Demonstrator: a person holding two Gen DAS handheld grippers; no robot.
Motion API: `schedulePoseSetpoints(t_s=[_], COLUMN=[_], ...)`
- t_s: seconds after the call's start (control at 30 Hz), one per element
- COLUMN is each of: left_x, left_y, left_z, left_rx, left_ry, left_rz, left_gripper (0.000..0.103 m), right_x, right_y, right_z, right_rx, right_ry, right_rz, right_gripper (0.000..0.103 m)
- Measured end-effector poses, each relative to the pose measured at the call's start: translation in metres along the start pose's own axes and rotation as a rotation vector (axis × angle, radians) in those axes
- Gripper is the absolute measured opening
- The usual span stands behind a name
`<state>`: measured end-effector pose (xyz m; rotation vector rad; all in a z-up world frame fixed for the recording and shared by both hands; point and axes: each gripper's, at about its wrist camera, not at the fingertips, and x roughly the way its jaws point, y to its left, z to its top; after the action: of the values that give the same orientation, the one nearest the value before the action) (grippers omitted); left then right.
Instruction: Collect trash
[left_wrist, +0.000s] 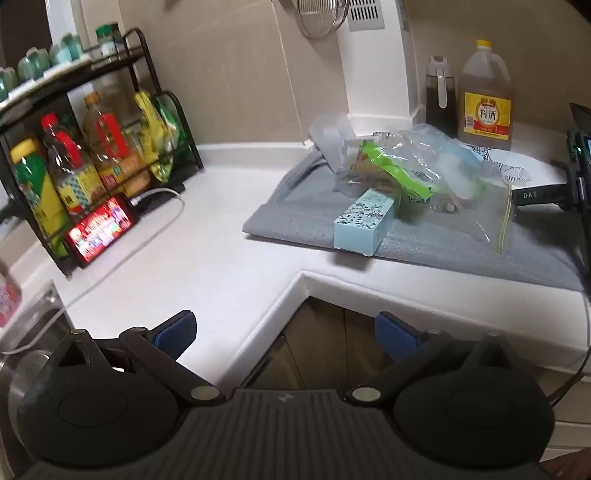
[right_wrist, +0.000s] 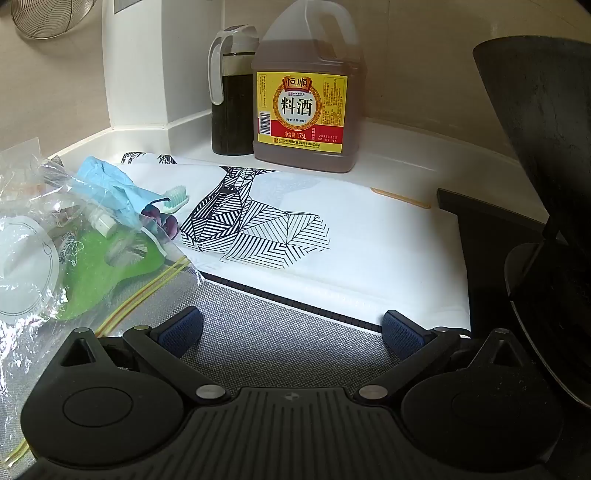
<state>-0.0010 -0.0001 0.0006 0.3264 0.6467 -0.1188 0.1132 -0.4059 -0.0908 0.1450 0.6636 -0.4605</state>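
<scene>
The clear zip bag (left_wrist: 436, 173) lies on the grey mat (left_wrist: 295, 218), holding crumpled film, a green wrapper, a blue glove (right_wrist: 107, 181) and a toothbrush (right_wrist: 176, 199). A pale blue carton (left_wrist: 364, 223) lies against it, outside. I judge collection unfinished. My left gripper (left_wrist: 284, 332) and right gripper (right_wrist: 291, 328) both stand wide apart, holding nothing. The slick, limp film calls for pinching the stiffer zip edge.
</scene>
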Motion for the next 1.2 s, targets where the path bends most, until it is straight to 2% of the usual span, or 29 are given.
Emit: schedulePoseSetpoints(t_s=[0.1, 0.13, 0.33, 0.47, 0.8, 1.0, 1.2], left_x=[-0.010, -0.007, 0.005, 0.010, -0.001, -0.004, -0.013], left_y=[-0.005, -0.001, -0.022, -0.013, -0.006, -0.004, -0.004], left_z=[-0.002, -0.005, 0.001, 0.005, 0.007, 0.005, 0.002], left_rx=[0.007, -0.014, 0.021, -0.012, -0.046, -0.059, -0.128], left_ry=[-0.036, -0.023, -0.007, -0.006, 0.005, -0.036, -0.072], left_rz=[0.010, -0.012, 0.000, -0.028, -0.013, 0.011, -0.028], left_gripper=[0.103, 0.103, 0.103, 0.103, 0.103, 0.103, 0.103], right_x=[0.000, 0.000, 0.000, 0.000, 0.000, 0.000, 0.000], right_y=[0.000, 0.000, 0.000, 0.000, 0.000, 0.000, 0.000], right_z=[0.000, 0.000, 0.000, 0.000, 0.000, 0.001, 0.001], right_rx=[-0.001, -0.001, -0.001, 0.000, 0.000, 0.000, 0.000], right_ry=[0.000, 0.000, 0.000, 0.000, 0.000, 0.000, 0.000], right_rz=[-0.001, -0.001, -0.001, 0.000, -0.001, -0.001, 0.000], right_gripper=[0.103, 0.103, 0.103, 0.103, 0.103, 0.103, 0.103])
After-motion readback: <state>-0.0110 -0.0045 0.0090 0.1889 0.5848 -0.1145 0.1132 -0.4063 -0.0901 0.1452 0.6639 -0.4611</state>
